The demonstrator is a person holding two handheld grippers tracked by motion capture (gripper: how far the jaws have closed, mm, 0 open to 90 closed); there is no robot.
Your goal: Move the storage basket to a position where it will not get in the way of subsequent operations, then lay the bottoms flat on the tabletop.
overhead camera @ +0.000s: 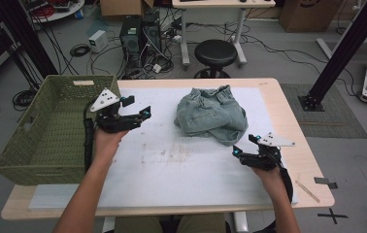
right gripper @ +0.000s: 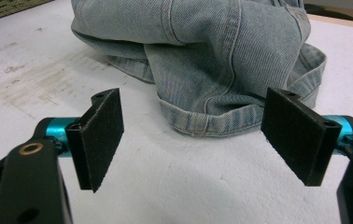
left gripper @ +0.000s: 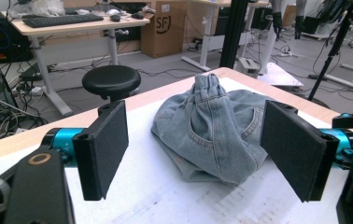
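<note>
White-padded desk (overhead camera: pixel 172 170); crumpled jeans (overhead camera: pixel 210 115) near its far edge; left claw (overhead camera: pixel 138 115) and right claw (overhead camera: pixel 242 151) both released, flanking them, likely to grasp.

Looking along our left gripper (left gripper: pixel 193 151), we see its two black padded jaws spread wide apart with nothing between them, one at 9 o'clock and one at 3 o'clock. Framed in the gap, toward 12 o'clock, a crumpled heap of light-blue denim shorts (left gripper: pixel 212 135) lies on the white foam mat (left gripper: pixel 165 200) covering the pale wooden table (left gripper: pixel 34 135). Beyond the table edge at about 11 o'clock stands a round black stool (left gripper: pixel 111 81) on the grey floor.
</note>
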